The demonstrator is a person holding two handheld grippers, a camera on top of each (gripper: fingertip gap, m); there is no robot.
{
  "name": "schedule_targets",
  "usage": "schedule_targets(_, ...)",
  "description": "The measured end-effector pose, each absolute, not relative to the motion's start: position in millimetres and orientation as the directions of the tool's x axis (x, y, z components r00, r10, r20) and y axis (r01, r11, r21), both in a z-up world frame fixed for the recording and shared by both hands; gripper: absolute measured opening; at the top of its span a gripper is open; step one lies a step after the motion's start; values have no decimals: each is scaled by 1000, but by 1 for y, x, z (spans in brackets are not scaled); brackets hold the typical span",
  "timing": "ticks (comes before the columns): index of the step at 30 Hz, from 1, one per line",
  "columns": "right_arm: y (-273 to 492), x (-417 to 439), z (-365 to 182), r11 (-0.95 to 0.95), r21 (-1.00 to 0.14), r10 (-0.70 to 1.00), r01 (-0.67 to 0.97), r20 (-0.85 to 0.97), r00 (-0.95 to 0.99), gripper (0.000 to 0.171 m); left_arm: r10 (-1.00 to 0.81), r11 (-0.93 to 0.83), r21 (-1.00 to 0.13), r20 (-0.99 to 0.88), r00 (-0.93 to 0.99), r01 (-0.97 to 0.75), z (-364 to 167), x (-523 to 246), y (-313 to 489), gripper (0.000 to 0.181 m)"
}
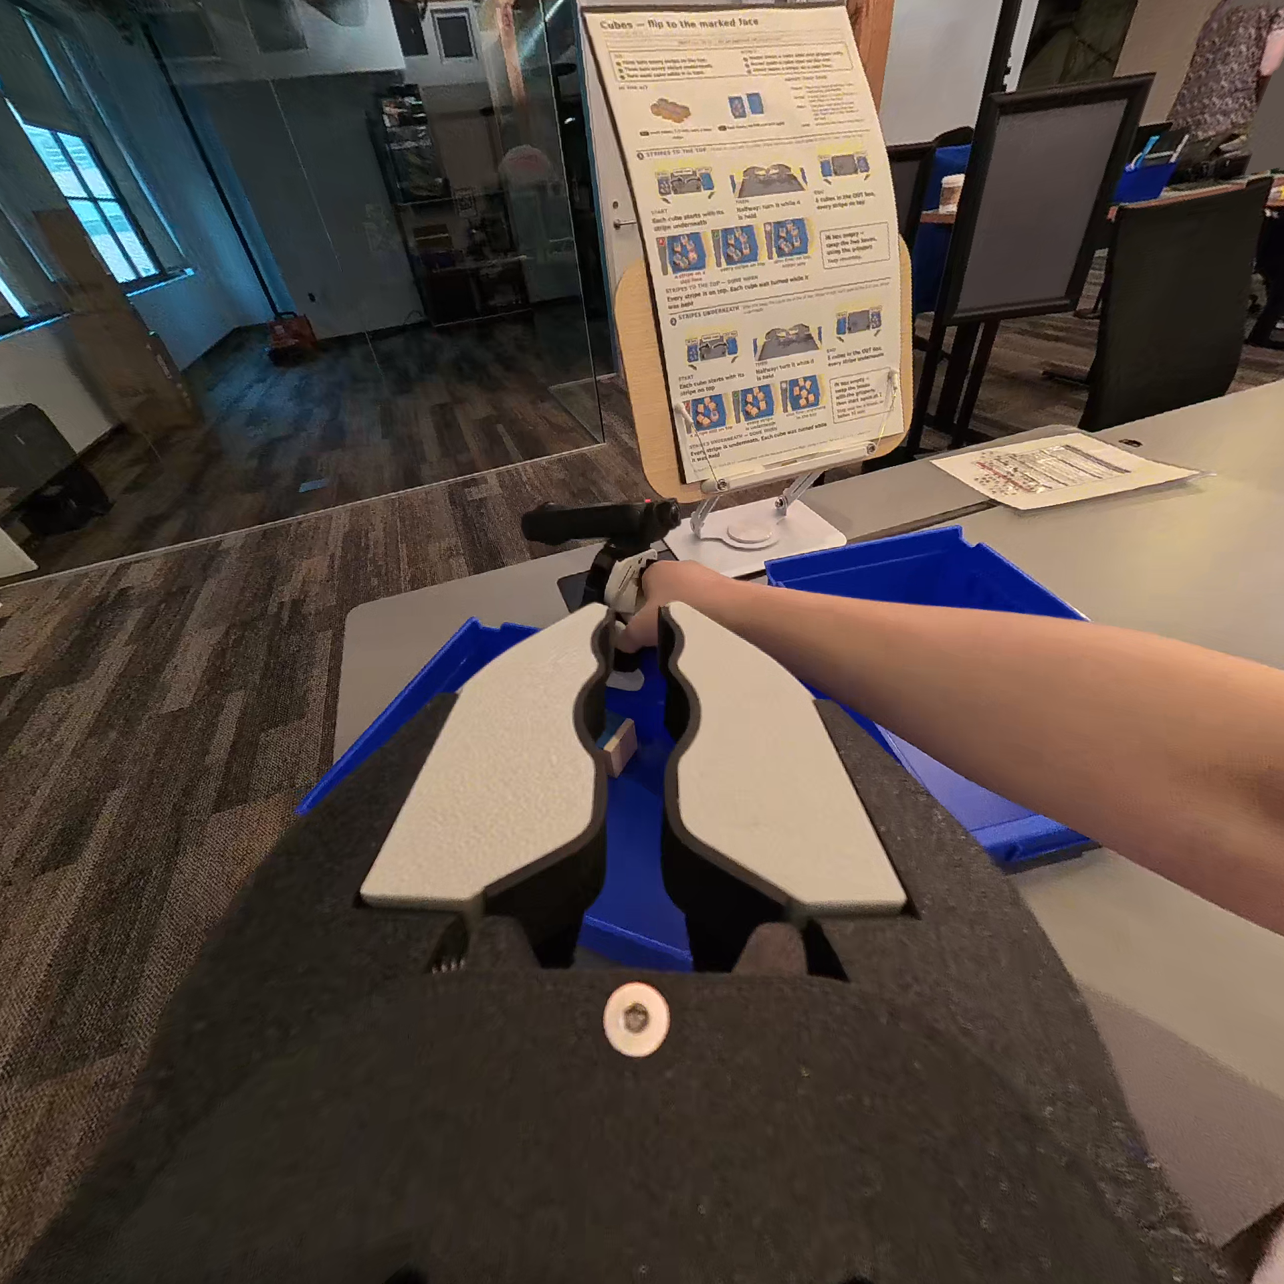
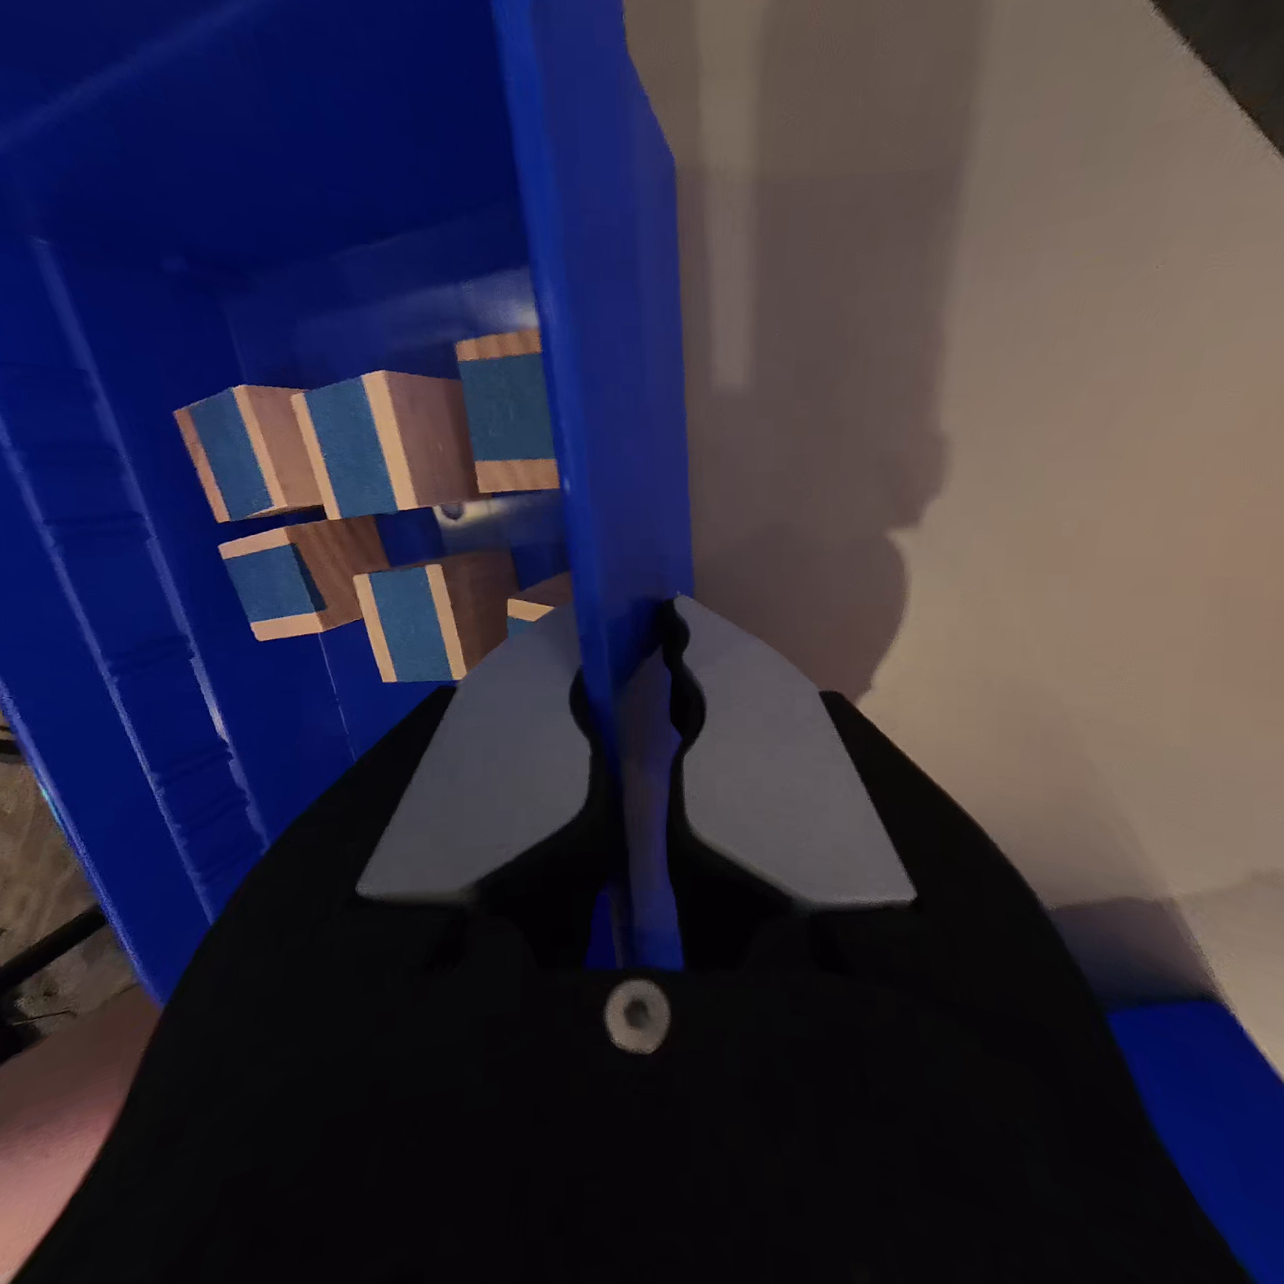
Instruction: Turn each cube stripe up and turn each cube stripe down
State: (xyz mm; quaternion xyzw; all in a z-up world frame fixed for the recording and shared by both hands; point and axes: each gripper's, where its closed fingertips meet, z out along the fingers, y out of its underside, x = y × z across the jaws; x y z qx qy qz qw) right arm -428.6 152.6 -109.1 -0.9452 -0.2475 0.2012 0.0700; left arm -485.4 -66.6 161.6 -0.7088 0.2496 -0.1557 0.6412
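Two blue plastic bins sit side by side on a grey table (image 1: 1146, 625), with an instruction sheet on a stand (image 1: 750, 243) behind them and another printed sheet (image 1: 1063, 469) lying further right. The near bin (image 1: 389, 736) lies under the left gripper (image 1: 629, 695); the second bin (image 1: 903, 577) stands just beyond the person's forearm (image 1: 938, 695), which crosses from the right toward the near bin's far end. My reading: the right gripper (image 2: 625, 667) is there to shift or swap the bin, since its fingers straddle the bin's wall (image 2: 604, 417) and are closed down onto it, one finger inside, one outside, the rim pinched between them. The right wrist view is tilted and blurred, consistent with the bin being moved, though I cannot confirm that. Inside that bin sit the wooden cubes (image 2: 389, 500), at least five showing clearly with a sixth partly hidden by the fingers, clustered close together, each with a blue stripe on the face toward the camera, which looks like stripe up. The left gripper hovers above the near bin with its jaws parted by a moderate gap, holding nothing; one cube (image 1: 618, 747) shows through the gap, down on the bin floor, not touched. It seems held clear, waiting while the other hand works.
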Motion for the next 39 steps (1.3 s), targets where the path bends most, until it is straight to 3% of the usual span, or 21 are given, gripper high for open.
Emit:
schedule_targets(4, 161, -424, -59, -756, -484, 624, 440, -332, 707, 14, -580, -61, -978, -129, 804, -201, 157, -475, -67, 12)
schedule_targets(8, 149, -357, 30, -472, -751, 693, 462, 7, 721, 39, -608, -57, -968, -162, 777, -246, 154, -464, -70, 13)
schedule_targets(10, 130, -291, 59, -408, -763, 583, 501, 205, 786, 55, -616, -50, -964, -176, 768, -261, 153, -461, -71, 13)
schedule_targets(13, 91, -163, 65, -530, -680, 293, 506, 413, 862, 79, -621, -47, -962, -182, 762, -268, 154, -455, -70, 13)
schedule_targets(16, 41, -82, 19, -725, -627, 123, 284, 288, 950, 98, -619, -69, -951, -197, 760, -302, 149, -449, -68, 14)
schedule_targets(20, 2, -67, -59, -858, -505, 99, 93, 17, 995, 92, -619, -75, -929, -241, 747, -362, 144, -440, -70, 14)
schedule_targets(22, -6, -67, -88, -901, -422, 105, 99, 8, 994, 88, -618, -57, -925, -262, 741, -375, 147, -434, -73, 14)
schedule_targets(24, -12, -72, -108, -932, -329, 158, 153, 12, 987, 63, -617, -25, -927, -279, 736, -373, 153, -428, -77, 14)
schedule_targets(25, -14, -81, -114, -941, -293, 189, 170, -38, 981, 37, -623, -9, -927, -288, 728, -374, 155, -424, -79, 14)
schedule_targets(29, -8, -66, -116, -966, -224, 148, 133, -50, 988, 12, -684, 57, -903, -346, 642, -426, 153, -401, -94, 13)
schedule_targets(39, -9, 38, -116, -976, -145, 171, 161, -56, 984, 6, -751, 176, -879, -411, 517, -443, 154, -374, -107, 10)
